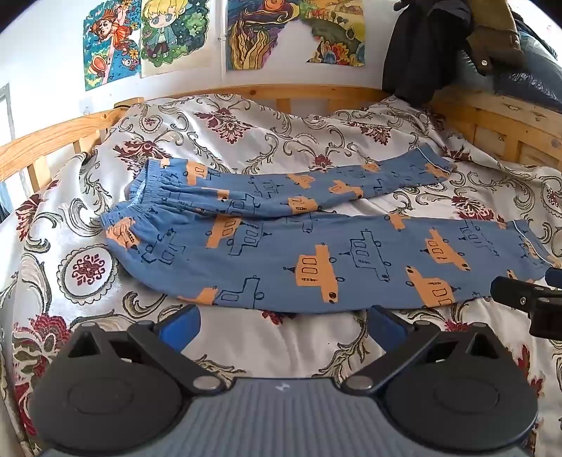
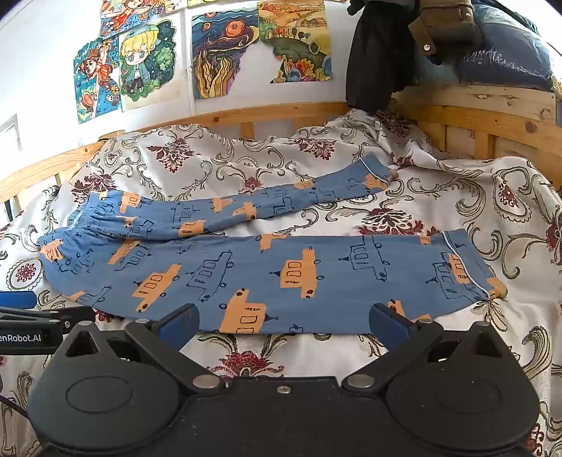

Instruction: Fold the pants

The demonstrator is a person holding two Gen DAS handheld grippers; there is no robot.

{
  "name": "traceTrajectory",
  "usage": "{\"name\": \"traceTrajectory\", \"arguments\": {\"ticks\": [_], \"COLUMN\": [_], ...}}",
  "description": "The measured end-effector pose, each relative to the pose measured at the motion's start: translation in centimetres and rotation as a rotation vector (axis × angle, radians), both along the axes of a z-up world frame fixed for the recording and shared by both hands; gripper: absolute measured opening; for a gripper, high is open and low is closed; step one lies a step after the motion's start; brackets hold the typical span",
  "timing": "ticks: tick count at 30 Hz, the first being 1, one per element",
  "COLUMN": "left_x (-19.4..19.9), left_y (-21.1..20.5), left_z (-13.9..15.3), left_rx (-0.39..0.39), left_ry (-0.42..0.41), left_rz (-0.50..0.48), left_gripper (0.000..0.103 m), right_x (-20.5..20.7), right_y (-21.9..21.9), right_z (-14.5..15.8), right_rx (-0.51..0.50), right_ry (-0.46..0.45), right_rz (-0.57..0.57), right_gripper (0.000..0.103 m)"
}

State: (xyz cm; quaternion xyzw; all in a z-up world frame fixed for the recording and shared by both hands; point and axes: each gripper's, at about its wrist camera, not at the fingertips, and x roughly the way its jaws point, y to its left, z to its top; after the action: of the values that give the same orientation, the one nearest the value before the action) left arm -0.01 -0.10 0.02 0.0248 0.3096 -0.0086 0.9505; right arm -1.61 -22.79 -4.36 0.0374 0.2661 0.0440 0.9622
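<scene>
Wooden-framed bed (image 1: pixel 52 132) with a floral bedspread (image 1: pixel 246 130) is seen, posters (image 1: pixel 165 31) on the wall at 12 o'clock, dark clothes (image 1: pixel 414 52) hung at 1 o'clock. Blue pants (image 1: pixel 281 246) with orange vehicle print are laid flat on the bedspread, long axis running 9 to 3 o'clock, elastic waistband (image 1: pixel 147 197) at 9, cuffs at 3. Legs are split in a narrow V: far leg (image 2: pixel 246 207) angled toward 2 o'clock, near leg (image 2: pixel 281 277) straight across. Left tongs (image 1: pixel 282 325) are held low and level at 6 o'clock, aimed toward 12, fingers spread wide, nothing gripped, tips just short of the near leg's lower edge. Right tongs (image 2: pixel 282 321) are posed the same, spread wide and empty, tips overlapping the near leg's lower edge in view; contact cannot be told. Right tongs are also seen in the left wrist view at 3 o'clock, near the cuff.
</scene>
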Motion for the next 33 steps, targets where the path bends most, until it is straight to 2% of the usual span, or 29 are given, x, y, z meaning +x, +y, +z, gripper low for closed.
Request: {"name": "traceTrajectory", "arguments": {"ticks": [33], "left_x": [-0.12], "left_y": [0.33], "left_z": [-0.32], "left_rx": [0.003], "left_ry": [0.002], "left_rz": [0.003], "left_gripper": [0.103], "right_x": [0.06], "right_y": [-0.05], "right_z": [-0.12], "right_rx": [0.005], "right_ry": [0.007], "right_rz": [0.0], "right_gripper": [0.102]}}
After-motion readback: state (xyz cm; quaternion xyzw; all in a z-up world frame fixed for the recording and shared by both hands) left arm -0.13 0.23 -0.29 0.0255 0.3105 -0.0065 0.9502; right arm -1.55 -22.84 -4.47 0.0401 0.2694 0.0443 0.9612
